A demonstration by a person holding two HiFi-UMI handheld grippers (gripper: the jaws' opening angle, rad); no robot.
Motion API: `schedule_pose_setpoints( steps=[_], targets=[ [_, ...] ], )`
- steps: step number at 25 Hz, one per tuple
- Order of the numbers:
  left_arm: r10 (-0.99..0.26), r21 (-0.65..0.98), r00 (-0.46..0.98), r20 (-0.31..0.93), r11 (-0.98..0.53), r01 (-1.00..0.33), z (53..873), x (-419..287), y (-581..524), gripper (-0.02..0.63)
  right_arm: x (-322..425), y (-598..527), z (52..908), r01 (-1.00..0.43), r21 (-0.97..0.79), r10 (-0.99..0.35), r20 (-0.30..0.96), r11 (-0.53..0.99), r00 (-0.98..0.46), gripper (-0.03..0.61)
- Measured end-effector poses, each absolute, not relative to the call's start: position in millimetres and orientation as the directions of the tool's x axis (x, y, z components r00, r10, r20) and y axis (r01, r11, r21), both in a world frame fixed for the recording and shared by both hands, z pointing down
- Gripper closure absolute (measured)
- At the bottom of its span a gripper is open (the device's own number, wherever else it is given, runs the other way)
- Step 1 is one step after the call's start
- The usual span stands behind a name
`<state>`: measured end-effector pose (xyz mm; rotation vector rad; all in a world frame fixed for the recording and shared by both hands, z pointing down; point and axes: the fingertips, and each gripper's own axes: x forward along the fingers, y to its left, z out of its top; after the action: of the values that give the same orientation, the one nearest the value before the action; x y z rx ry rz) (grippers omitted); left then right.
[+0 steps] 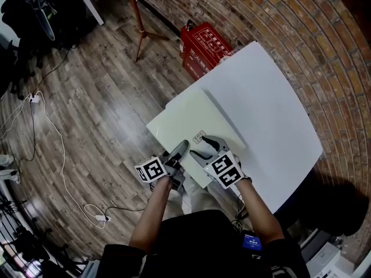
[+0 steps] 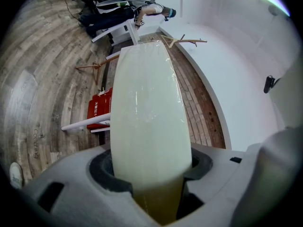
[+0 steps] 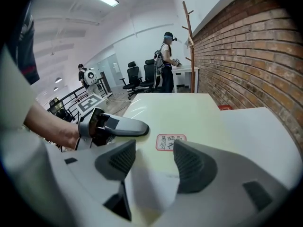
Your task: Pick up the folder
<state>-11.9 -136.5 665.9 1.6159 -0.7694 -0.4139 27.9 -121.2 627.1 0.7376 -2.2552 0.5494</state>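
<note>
Head view, looking steeply down: one pale cream folder point(image 1: 191, 126) lies flat on the near left corner of one white table point(image 1: 272, 109), with its left part hanging out over the wood floor. Its sides look almost equal here, so I cannot tell the long axis from above. It carries one small label point(image 1: 199, 136) at the end nearest me. My left gripper point(image 1: 182, 148) is at the folder's near left edge. My right gripper point(image 1: 202, 146) is over the folder just beside the label. One red box point(image 1: 203, 48) and one wooden coat stand point(image 1: 139, 22) stand on the floor by the brick wall.

Left gripper view: the folder point(image 2: 149, 117) fills the gap of my left gripper point(image 2: 151, 164), both pads against it, so I am grasping it. It stretches straight away from me, its far end pointing at the coat stand point(image 2: 182, 40). The red box point(image 2: 99, 109) is to its left.

Right gripper view: my right gripper point(image 3: 152, 148) is released, jaws apart, nothing clamped. The folder point(image 3: 175, 112) runs lengthwise away from me, with the label point(image 3: 171, 142) showing between the jaw tips. One jaw of my left gripper point(image 3: 139, 128) lies on the folder's top. Two people stand far behind.
</note>
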Motion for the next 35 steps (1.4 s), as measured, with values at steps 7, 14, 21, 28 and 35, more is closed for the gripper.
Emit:
schedule_pose_setpoints(
  steps=[7, 14, 21, 28, 35],
  targets=[
    [-0.683, 0.957, 0.714, 0.155, -0.075, -0.279, 652.8, -19.0, -132.2, 0.338, 33.8, -118.0, 617.8, -0.669, -0.192, -0.368, 0.711, 0.718, -0.599, 0.311],
    [-0.704, 0.923, 0.691, 0.162, -0.139, -0.358, 633.3, -42.5, -136.9, 0.339, 45.7, -118.7, 604.5, -0.745, -0.203, -0.451, 0.686, 0.635, -0.572, 0.392],
    [-0.707, 0.859, 0.686, 0.172, -0.233, -0.456, 597.3, -56.8, -138.1, 0.341, 45.0, -115.1, 584.1, -0.770, -0.165, -0.509, 0.662, 0.616, -0.549, 0.476],
    [-0.733, 0.754, 0.650, 0.200, -0.308, -0.580, 561.4, -80.1, -135.7, 0.342, 44.5, -112.9, 554.6, -0.788, -0.091, -0.586, 0.619, 0.608, -0.523, 0.511],
    [-0.743, 0.682, 0.639, 0.199, -0.363, -0.634, 533.1, -86.6, -130.2, 0.342, 45.1, -111.9, 527.8, -0.816, -0.085, -0.652, 0.557, 0.572, -0.515, 0.538]
  ],
)
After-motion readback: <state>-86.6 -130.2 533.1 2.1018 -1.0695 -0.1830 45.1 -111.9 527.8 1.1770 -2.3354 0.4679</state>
